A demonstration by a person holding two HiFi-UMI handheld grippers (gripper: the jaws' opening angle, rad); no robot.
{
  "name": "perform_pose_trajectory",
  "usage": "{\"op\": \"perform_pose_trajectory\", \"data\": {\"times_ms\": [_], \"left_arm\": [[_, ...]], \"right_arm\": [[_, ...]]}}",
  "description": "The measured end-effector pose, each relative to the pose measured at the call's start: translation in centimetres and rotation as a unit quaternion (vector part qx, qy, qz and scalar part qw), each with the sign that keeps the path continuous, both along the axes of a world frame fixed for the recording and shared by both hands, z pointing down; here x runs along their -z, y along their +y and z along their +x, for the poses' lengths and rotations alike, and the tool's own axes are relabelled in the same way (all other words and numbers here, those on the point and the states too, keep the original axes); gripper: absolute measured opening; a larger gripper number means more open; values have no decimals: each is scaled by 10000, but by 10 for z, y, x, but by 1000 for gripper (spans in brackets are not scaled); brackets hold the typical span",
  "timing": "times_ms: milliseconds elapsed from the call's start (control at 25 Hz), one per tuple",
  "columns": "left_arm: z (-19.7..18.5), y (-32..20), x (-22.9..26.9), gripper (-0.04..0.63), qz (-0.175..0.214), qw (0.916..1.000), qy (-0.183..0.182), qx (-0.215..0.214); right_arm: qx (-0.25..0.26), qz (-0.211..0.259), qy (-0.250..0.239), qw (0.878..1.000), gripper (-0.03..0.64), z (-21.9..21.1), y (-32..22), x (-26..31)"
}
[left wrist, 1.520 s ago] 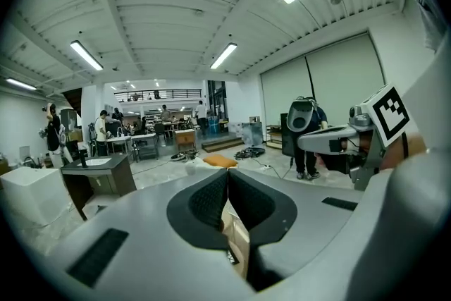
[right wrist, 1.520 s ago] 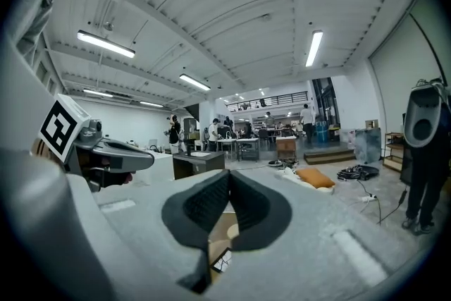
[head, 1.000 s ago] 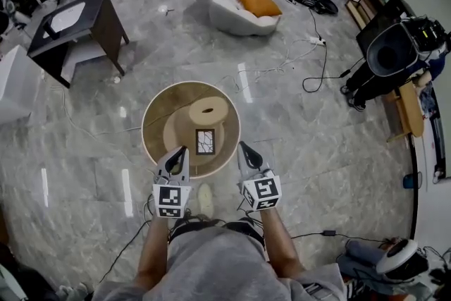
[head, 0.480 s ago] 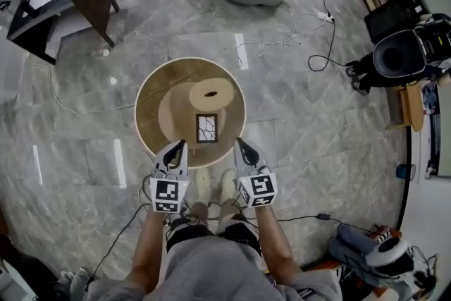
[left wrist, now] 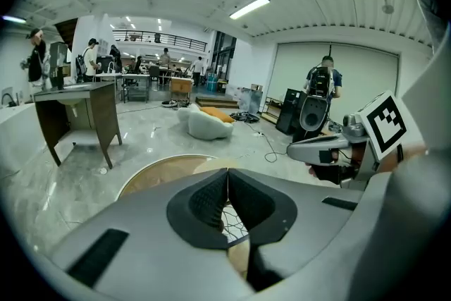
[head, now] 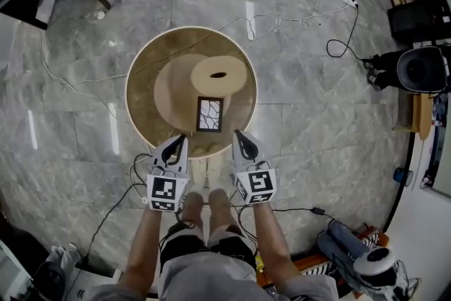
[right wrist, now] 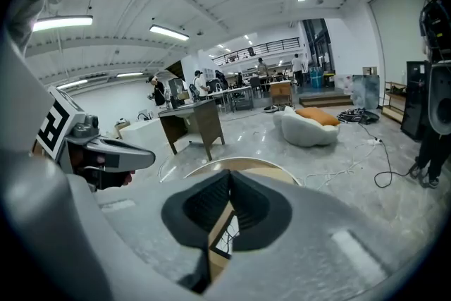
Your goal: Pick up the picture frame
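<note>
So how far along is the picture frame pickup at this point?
Done: nothing yet; the picture frame sits on the round table, untouched. In hand: the left gripper and right gripper hang at the table's near edge, short of the frame, jaws together and empty. Left: open a gripper, reach the frame, close on it, lift.

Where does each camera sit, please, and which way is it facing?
Head view: on the person's head, looking steeply down at the table and frame; forearms, legs, left gripper and right gripper show.
Left gripper view: on the left gripper, along its shut jaws over the table; the right gripper shows at right.
Right gripper view: on the right gripper, along its shut jaws; the left gripper shows at left.
Shared: both gripper views see the table, frame and white seat.
</note>
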State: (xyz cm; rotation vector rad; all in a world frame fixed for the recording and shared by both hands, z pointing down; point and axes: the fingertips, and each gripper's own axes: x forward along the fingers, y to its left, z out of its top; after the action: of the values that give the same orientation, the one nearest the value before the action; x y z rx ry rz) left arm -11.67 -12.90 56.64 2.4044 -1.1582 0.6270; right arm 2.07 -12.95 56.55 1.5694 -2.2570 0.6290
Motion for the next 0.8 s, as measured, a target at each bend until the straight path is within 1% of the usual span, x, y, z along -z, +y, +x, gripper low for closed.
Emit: {"op": "perform_pose_trajectory", "data": {"times_ms": [120, 360, 680, 800], "left_arm": [[0, -8, -33, 20, -36, 10000, -54, 16], [-1, -16, -97, 20, -198, 9996, -125, 130], [1, -10, -181, 20, -497, 9985, -178, 174], [1, -9, -206, 20, -674, 9971, -153, 311]], "right_arm": [[74, -143, -26, 9999, 0, -3, -5, -40], [262, -472, 71, 9985, 0, -4, -10, -118], [265, -806, -78, 9964, 0, -1, -12, -207], [281, -919, -40, 9954, 0, 1, -14, -237]]}}
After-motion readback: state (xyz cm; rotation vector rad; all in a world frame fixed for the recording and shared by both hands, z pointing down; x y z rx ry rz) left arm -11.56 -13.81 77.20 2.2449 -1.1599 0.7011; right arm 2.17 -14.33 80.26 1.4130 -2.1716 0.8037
